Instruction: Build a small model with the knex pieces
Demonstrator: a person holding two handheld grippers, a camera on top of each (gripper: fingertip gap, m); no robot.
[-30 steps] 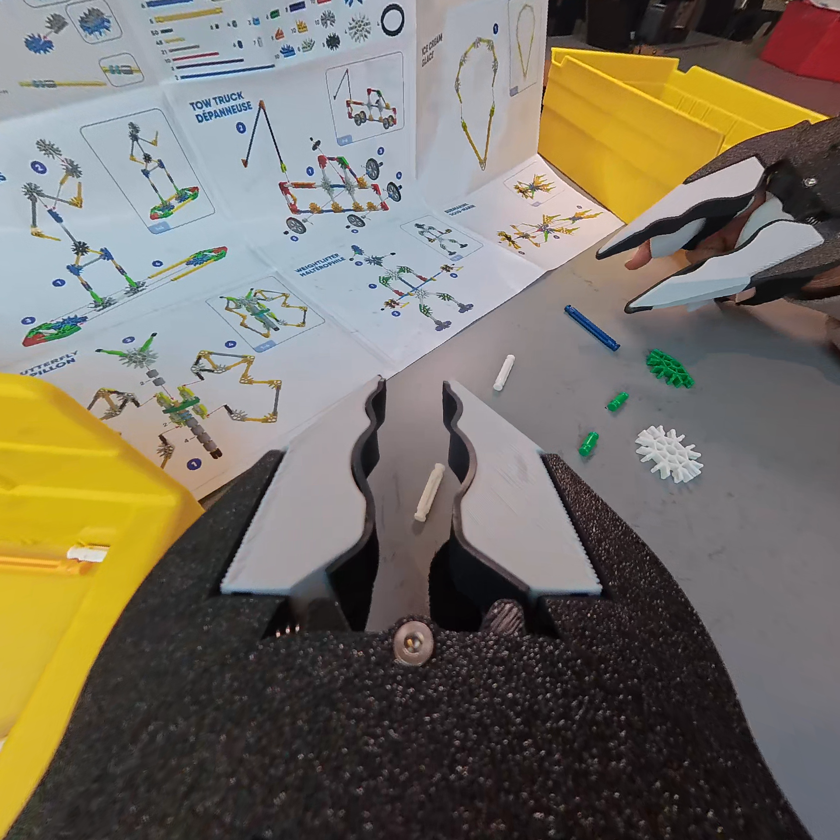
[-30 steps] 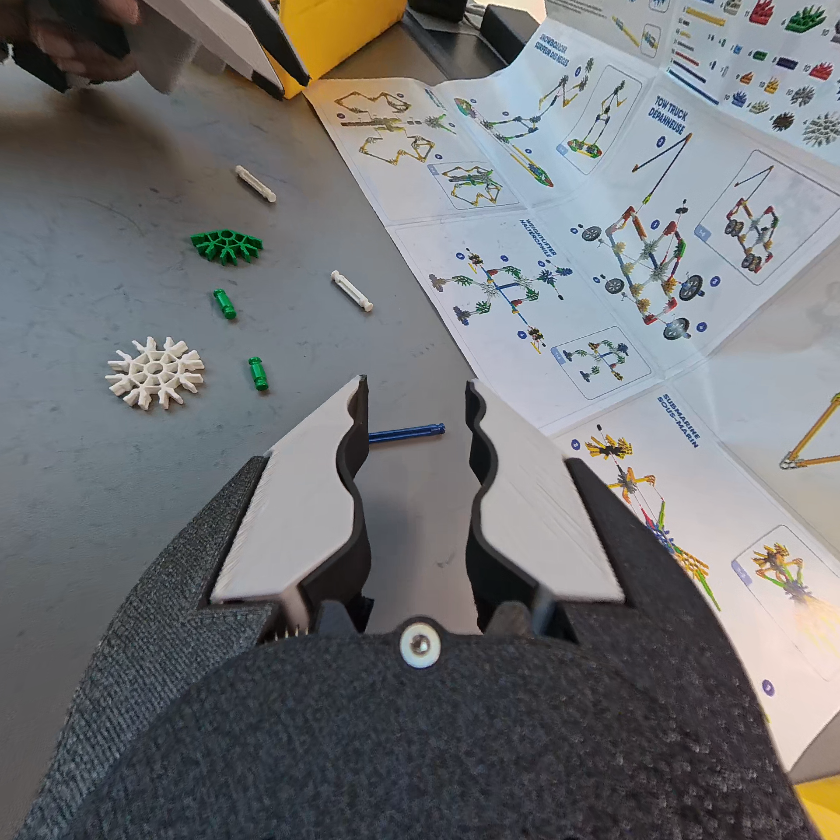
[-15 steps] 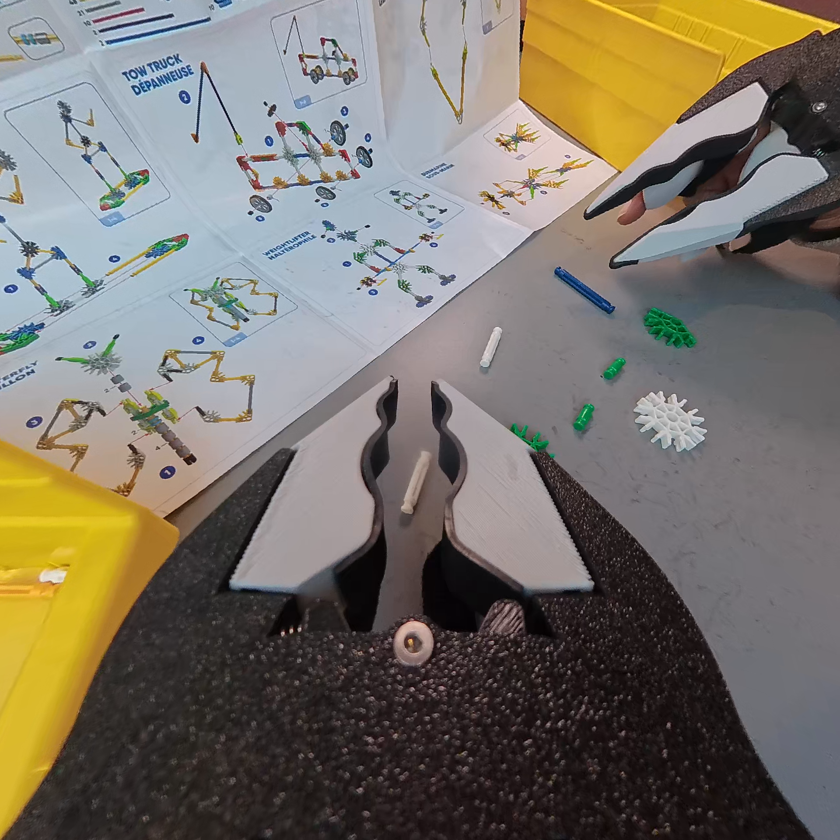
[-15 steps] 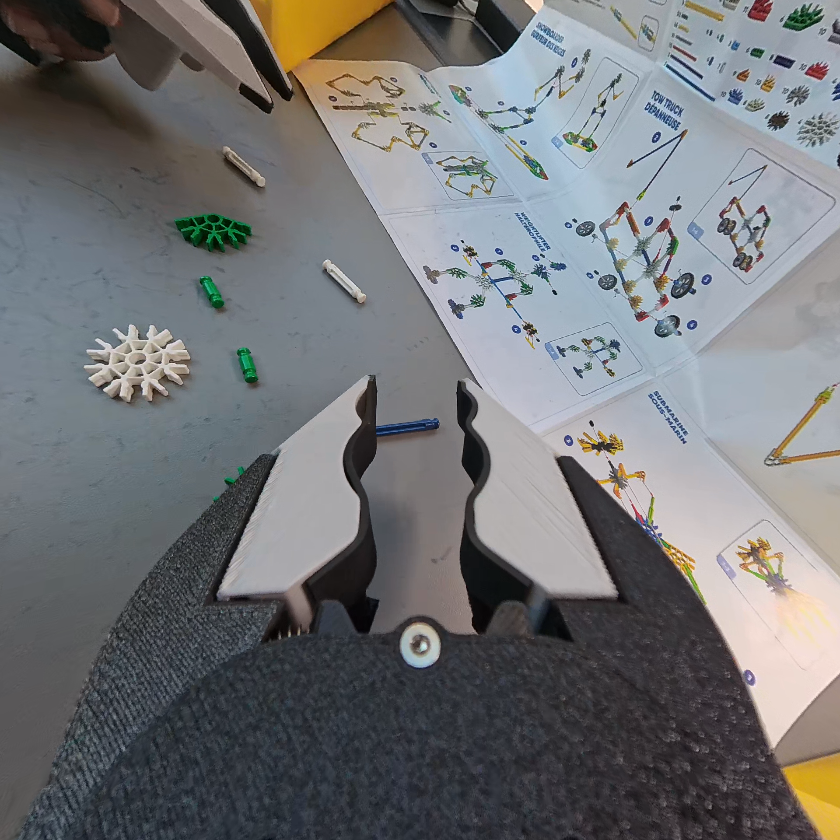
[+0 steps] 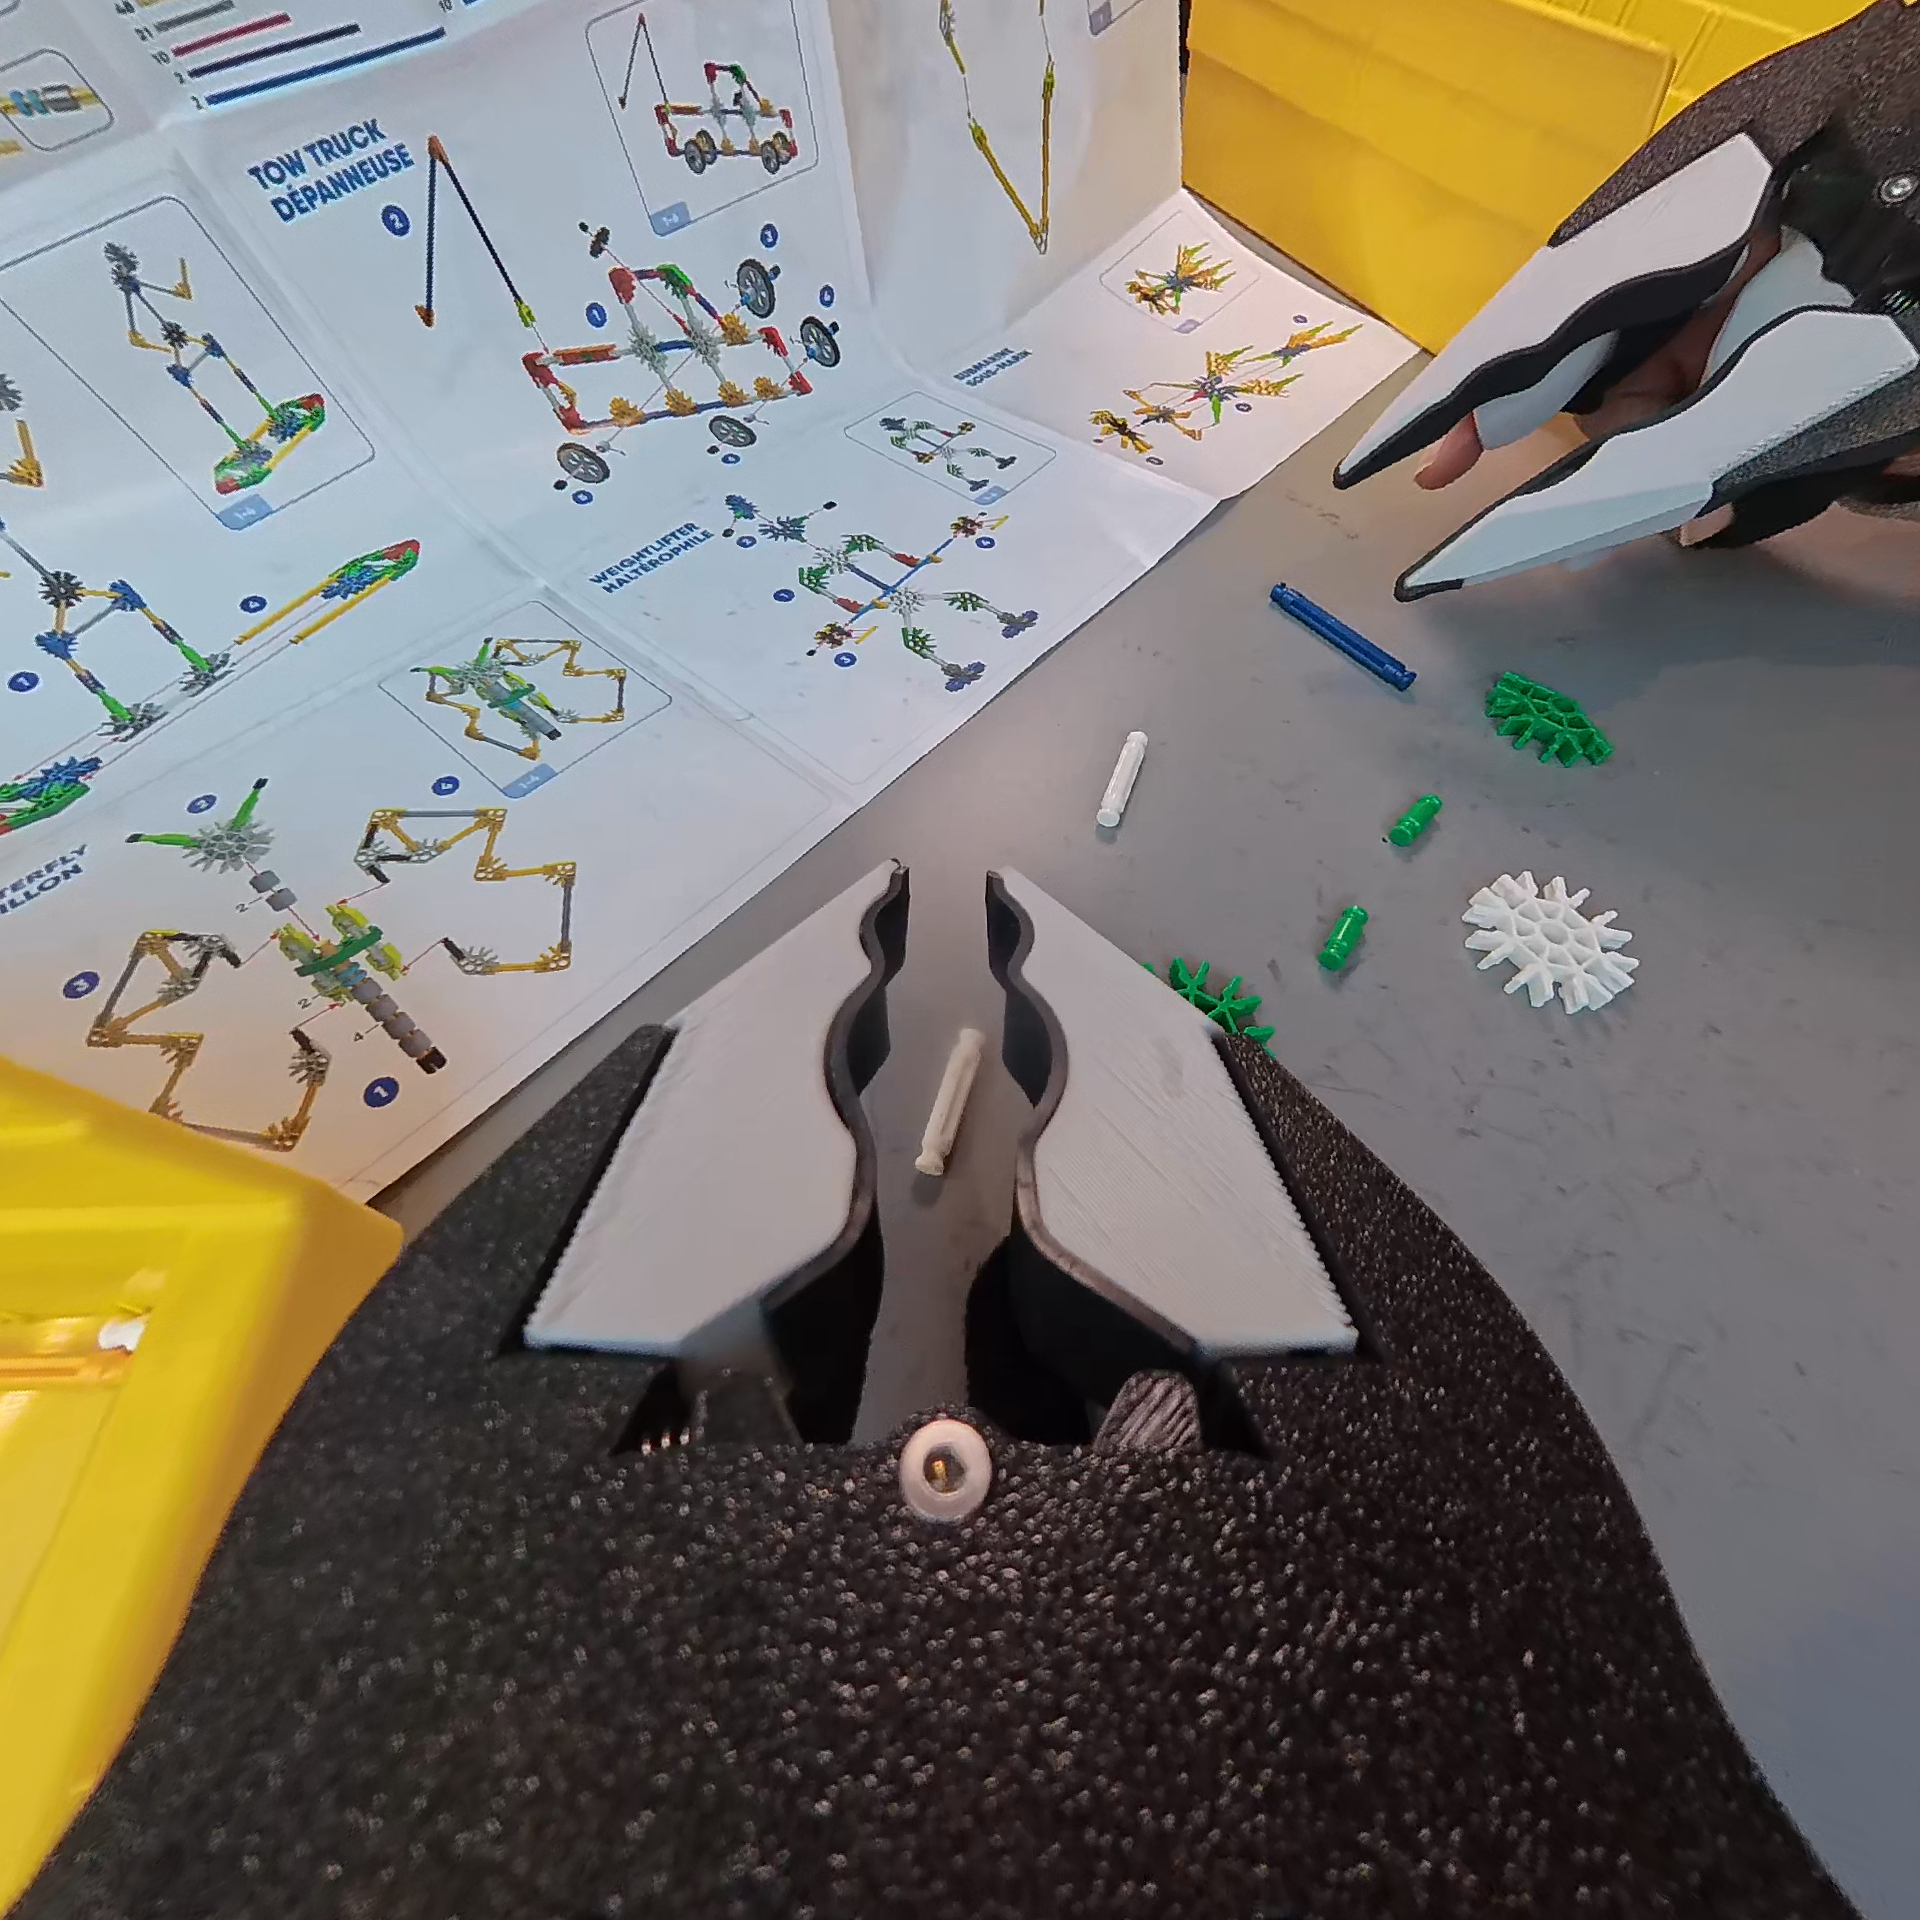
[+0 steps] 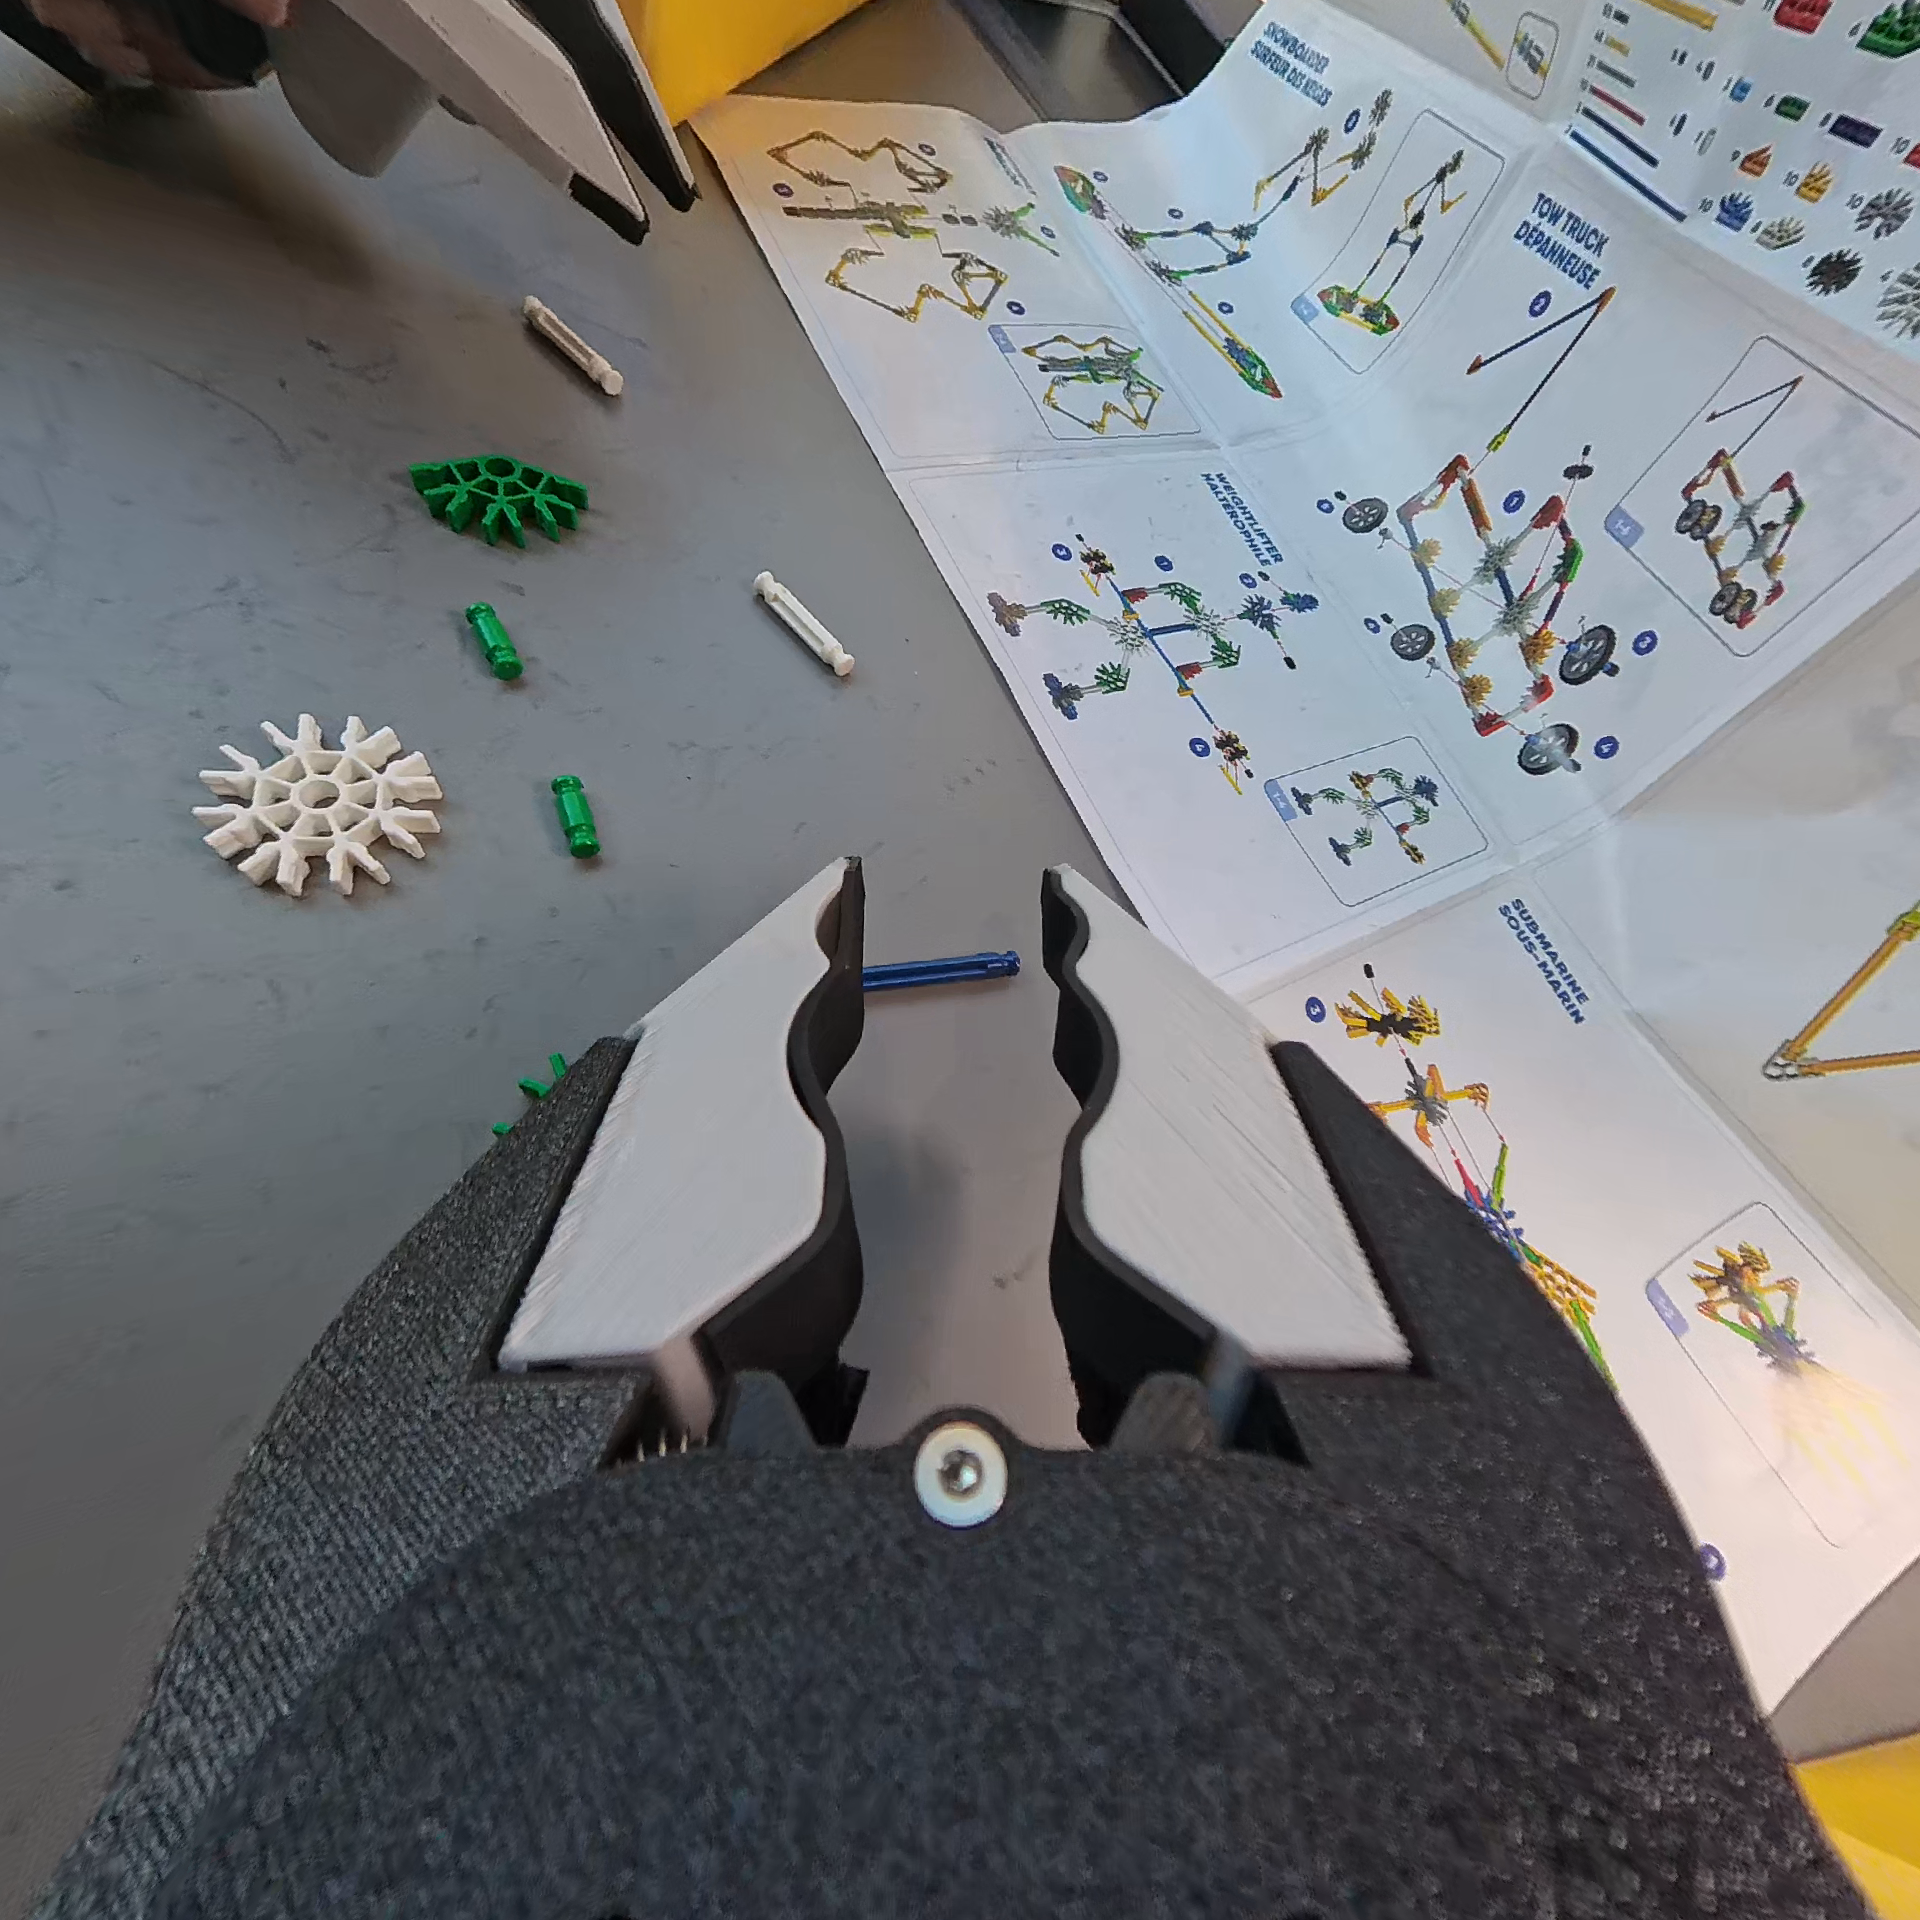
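Here the big grey table (image 5: pixel 1558 1299) holds everything. A large paper sheet of building pictures (image 5: pixel 623 436) lies flat and open, likely so it can be seen. Yellow bins (image 5: pixel 156 1351) sit at the sides. The left gripper (image 5: pixel 943 883) is a little open and holds nothing; a small white rod (image 5: pixel 949 1099) lies on the table between its fingers. The right gripper (image 6: pixel 951 883) is open and empty too, with a blue rod (image 6: pixel 940 971) lying across just under its tips. A white snowflake piece (image 6: pixel 317 802), a green fan piece (image 6: pixel 499 497) and two tiny green pegs (image 6: pixel 494 642) lie apart nearby.

We saw white rod (image 5: pixel 948 1099) flat on grey table (image 5: pixel 1558 1299), between open left gripper (image 5: pixel 943 883) fingers, seemingly untouched.
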